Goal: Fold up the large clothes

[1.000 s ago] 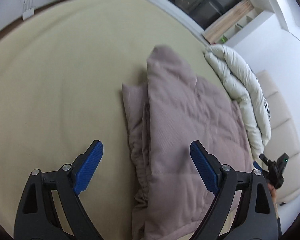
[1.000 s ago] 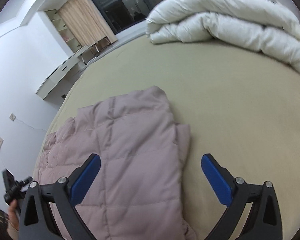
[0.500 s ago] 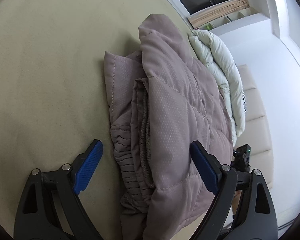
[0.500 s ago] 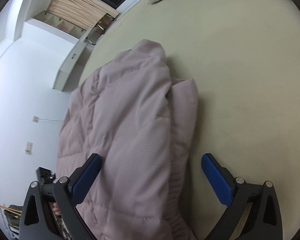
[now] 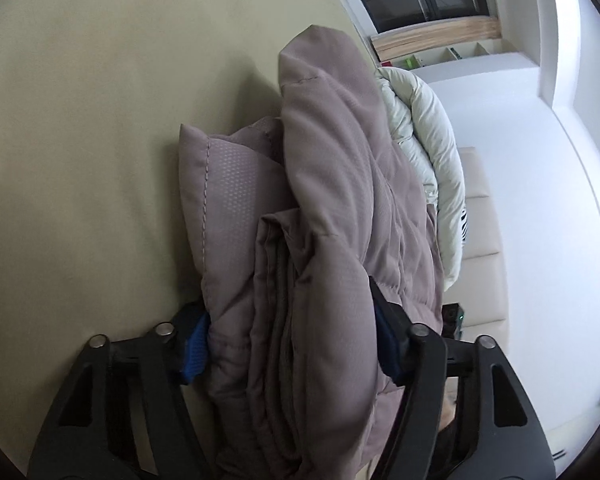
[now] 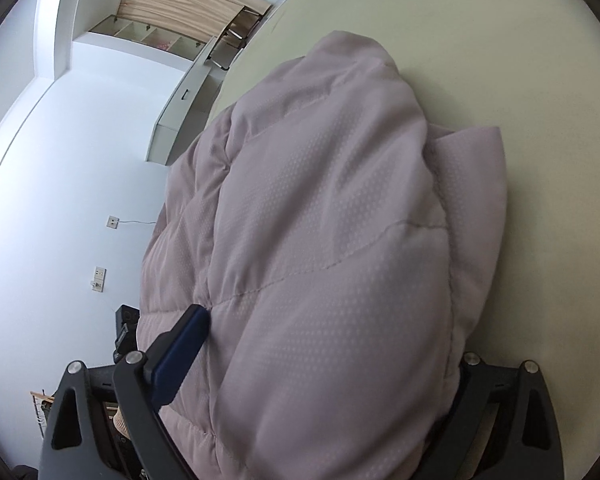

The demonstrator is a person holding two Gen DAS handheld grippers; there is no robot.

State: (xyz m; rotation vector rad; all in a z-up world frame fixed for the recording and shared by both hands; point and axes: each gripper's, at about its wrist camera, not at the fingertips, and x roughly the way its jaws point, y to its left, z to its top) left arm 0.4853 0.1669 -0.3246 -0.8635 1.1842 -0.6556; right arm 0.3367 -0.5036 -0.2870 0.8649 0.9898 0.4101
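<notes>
Left wrist view, folded jacket (image 5: 300,280) between blue fingers (image 5: 194,350)

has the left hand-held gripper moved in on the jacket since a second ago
Yes. The left hand-held gripper has advanced onto the folded jacket lying on the bed; its fingers, a second ago short of the edge, now straddle the bundle.

One mauve padded jacket (image 5: 332,248), one white duvet (image 5: 428,152), one bed (image 5: 100,120), two grippers (image 5: 290,344) (image 6: 312,356)
</notes>
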